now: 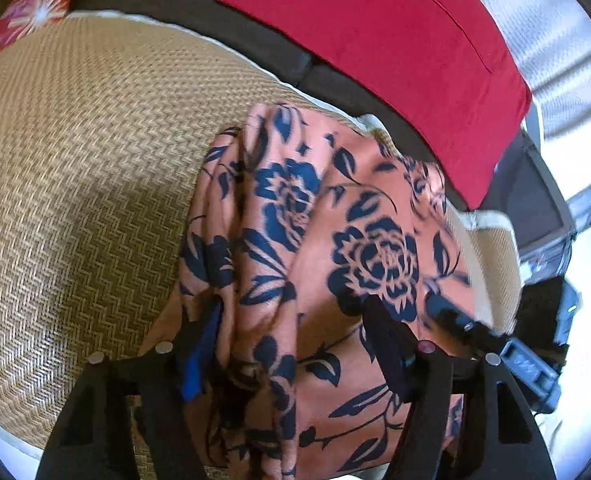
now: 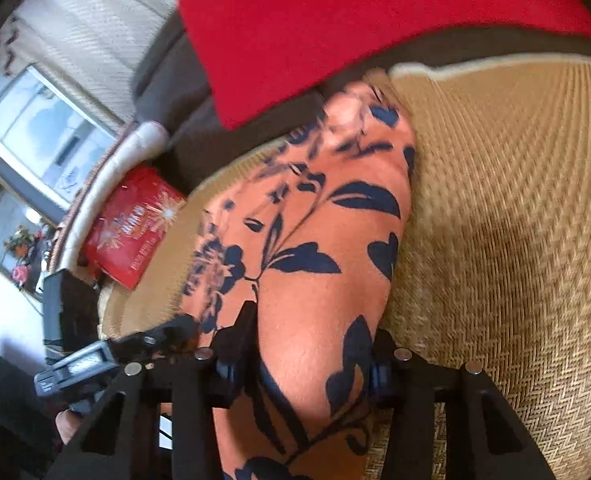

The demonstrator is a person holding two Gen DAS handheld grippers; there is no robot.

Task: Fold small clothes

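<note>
Garment: an orange cloth with dark blue flower and leaf print [image 1: 327,248], bunched into long folds, runs away from both claws over a tan herringbone-woven mat [image 1: 87,184]; in the right wrist view the same cloth [image 2: 319,264] reaches forward as one rounded ridge.
Left claw: the left gripper [image 1: 295,320] has its black fingers set wide apart, with a thick fold of the cloth filling the gap between them; whether the fingers press on it cannot be told. A blue pad shows on the inner face of its left finger [image 1: 201,344].
Right claw: the right gripper [image 2: 315,344] straddles the cloth ridge, one finger [image 2: 235,340] on each side and touching the fabric; the grip itself is hidden by the cloth, so I cannot tell if it is clamped.
Claws to each other: the right gripper's black and grey body shows just to the right of the left claw's fingers, at the cloth's right edge.
Mat: it spreads left of the left claw and right of the right claw [image 2: 515,240].
Beyond the claws: a flat red fabric cushion [image 1: 395,52] lies on a dark grey seat, past the far end of the cloth.
Left of right claw: a red box with white starburst print [image 2: 135,224].
</note>
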